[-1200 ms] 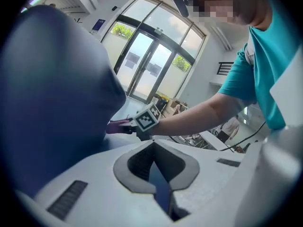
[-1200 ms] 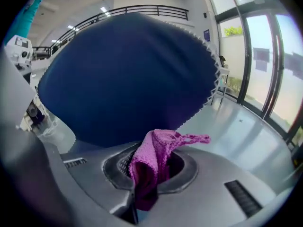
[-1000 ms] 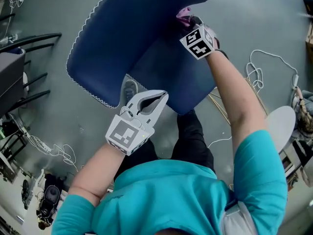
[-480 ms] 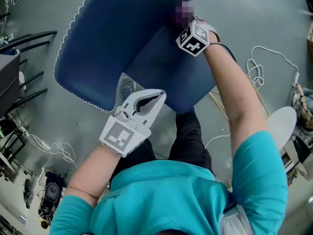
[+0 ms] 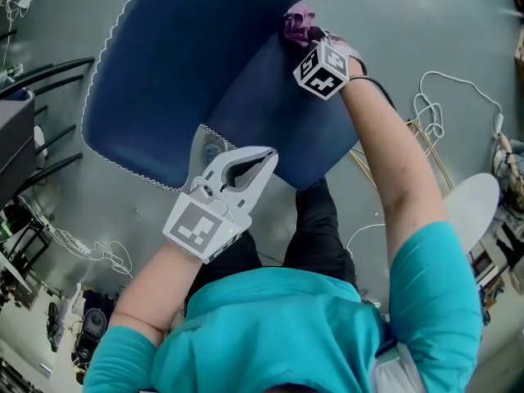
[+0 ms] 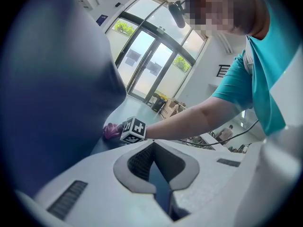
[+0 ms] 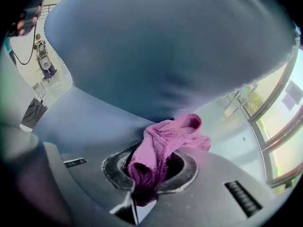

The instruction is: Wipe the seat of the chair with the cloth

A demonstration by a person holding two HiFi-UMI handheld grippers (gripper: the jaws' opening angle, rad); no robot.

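Below the head camera, toward 12 o'clock, stands a blue chair (image 5: 176, 72) with a white scalloped trim. The wipe looks under way rather than finished. The pink cloth (image 5: 299, 21) sits at about 1 o'clock, right in the crease where the chair's two blue panels meet, touching the darker panel that appears to be the seat (image 5: 278, 129). No wipe marks or dirt can be seen, so how much of the seat is done cannot be read. Most of that panel lies nearer the person than the cloth and probably remains to be covered.

At 7 o'clock from the frame's centre, the left gripper (image 5: 266, 155) hovers over the seat's near edge. Its jaws are drawn together on nothing, and the forearm is bent back toward the body.

Up at 1 o'clock, the right gripper (image 5: 311, 38) reaches forward on an extended arm, its jaws clamped on a bunched fold of the cloth.
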